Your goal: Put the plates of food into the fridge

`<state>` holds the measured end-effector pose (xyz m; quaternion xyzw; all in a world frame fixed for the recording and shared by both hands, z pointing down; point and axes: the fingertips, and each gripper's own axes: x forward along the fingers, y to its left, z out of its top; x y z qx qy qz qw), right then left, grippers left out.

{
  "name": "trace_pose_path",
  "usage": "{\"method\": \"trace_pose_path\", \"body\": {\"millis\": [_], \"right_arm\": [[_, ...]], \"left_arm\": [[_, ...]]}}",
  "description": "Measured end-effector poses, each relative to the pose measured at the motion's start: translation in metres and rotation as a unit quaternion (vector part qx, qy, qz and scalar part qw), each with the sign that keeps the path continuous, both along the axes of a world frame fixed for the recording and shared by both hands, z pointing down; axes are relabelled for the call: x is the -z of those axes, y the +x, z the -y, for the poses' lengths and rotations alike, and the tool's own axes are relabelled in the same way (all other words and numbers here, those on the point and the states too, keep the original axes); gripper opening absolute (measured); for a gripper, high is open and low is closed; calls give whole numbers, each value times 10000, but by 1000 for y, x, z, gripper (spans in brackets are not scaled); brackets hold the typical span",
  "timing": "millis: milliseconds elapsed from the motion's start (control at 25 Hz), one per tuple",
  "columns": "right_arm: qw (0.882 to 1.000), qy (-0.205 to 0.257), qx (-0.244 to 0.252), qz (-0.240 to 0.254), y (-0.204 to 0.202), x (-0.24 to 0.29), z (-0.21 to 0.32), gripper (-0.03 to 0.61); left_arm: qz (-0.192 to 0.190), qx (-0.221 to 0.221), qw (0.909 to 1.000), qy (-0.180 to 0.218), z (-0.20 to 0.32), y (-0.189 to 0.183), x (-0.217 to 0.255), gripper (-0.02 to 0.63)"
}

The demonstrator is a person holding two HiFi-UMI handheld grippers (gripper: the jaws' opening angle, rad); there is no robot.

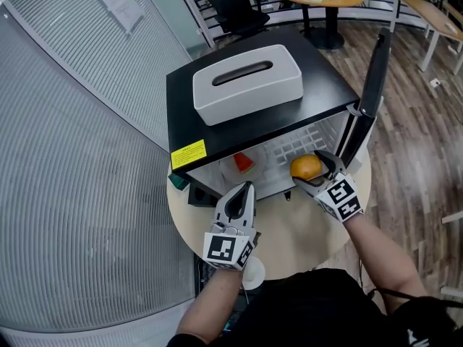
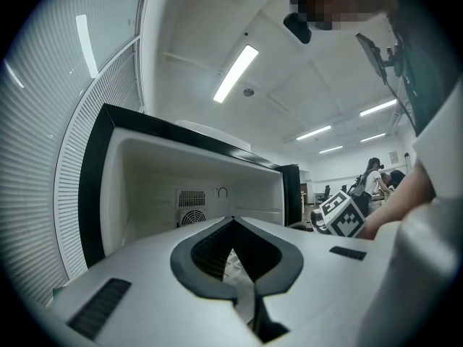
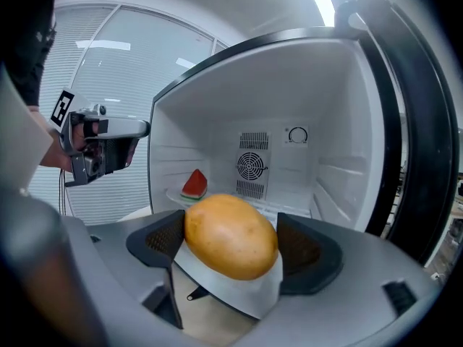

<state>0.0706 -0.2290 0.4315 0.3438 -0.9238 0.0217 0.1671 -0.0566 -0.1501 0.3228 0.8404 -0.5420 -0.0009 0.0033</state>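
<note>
**Plate of food held at the mouth of the open fridge**

Your right gripper (image 3: 231,250) is closed on a white plate (image 3: 242,295), which sits wedged between its two jaws. The plate carries one orange-yellow oval fruit (image 3: 231,236). The fruit's long axis runs crosswise, from jaw to jaw, and its far side faces the interior of the fridge (image 3: 340,121). Plate and fruit sit just in front of the fridge opening, towards the side where the door (image 1: 372,85) stands open.

The fruit hides most of the plate, so only the near rim shows. What kind of fruit it is cannot be made out.

Your left gripper (image 2: 233,224) has its jaws together with nothing between them. It is just in front of the fridge, on the side away from the door. A watermelon wedge (image 3: 194,183) stands inside the fridge, point up. A tissue box (image 1: 246,84) lies on top of the fridge.
</note>
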Motion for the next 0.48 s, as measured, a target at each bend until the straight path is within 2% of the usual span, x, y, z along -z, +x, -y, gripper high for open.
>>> {"method": "trace_pose_path", "body": {"millis": [280,480], "right_arm": [[9999,24,71,85,-12,5,17,396],[9998,95,128,132,-18,6,28,396]], "left_arm": [[2,143,9998,-122,7,-6,-8,3],[-205,202,9995,-119,13,-11,-1,3]]}}
